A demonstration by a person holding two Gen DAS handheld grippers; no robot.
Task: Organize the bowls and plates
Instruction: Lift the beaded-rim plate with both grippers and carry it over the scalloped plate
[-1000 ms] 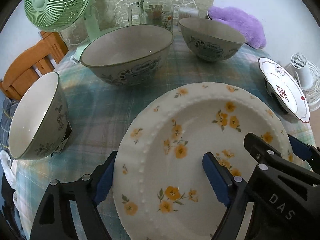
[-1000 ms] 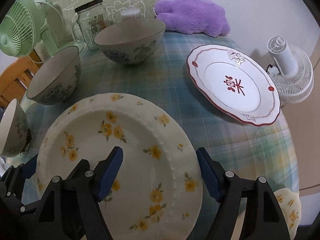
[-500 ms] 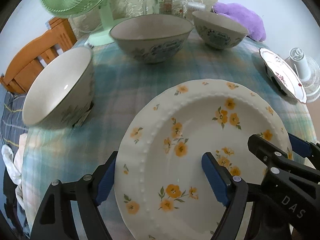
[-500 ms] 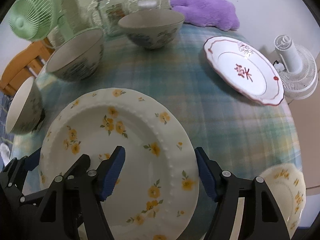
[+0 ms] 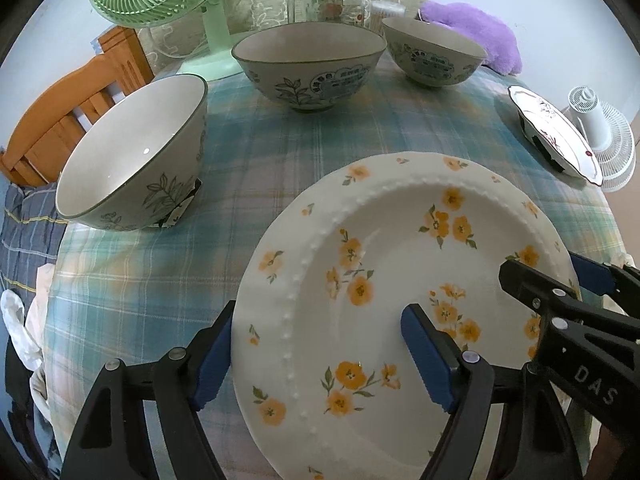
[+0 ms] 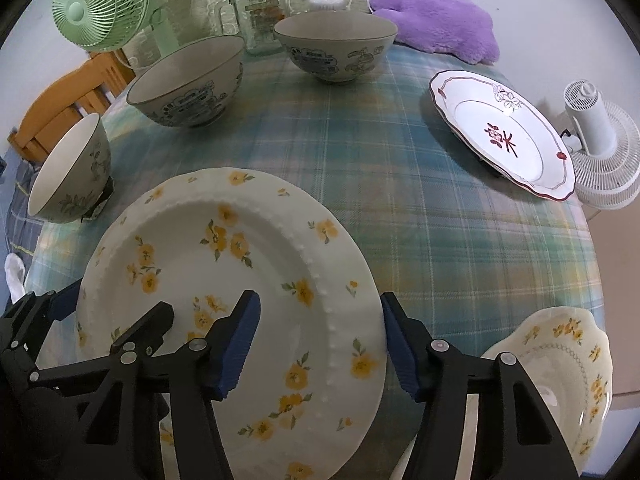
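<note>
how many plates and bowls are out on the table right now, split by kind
plates: 3 – yellow-flowered plate, red-trimmed plate, scalloped yellow-flowered plate
bowls: 3 – left bowl, middle bowl, far bowl
total: 6

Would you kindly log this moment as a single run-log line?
left gripper: open, astride yellow-flower plate left rim | right gripper: jaws just closing, plate's right rim between them, not clamped
</note>
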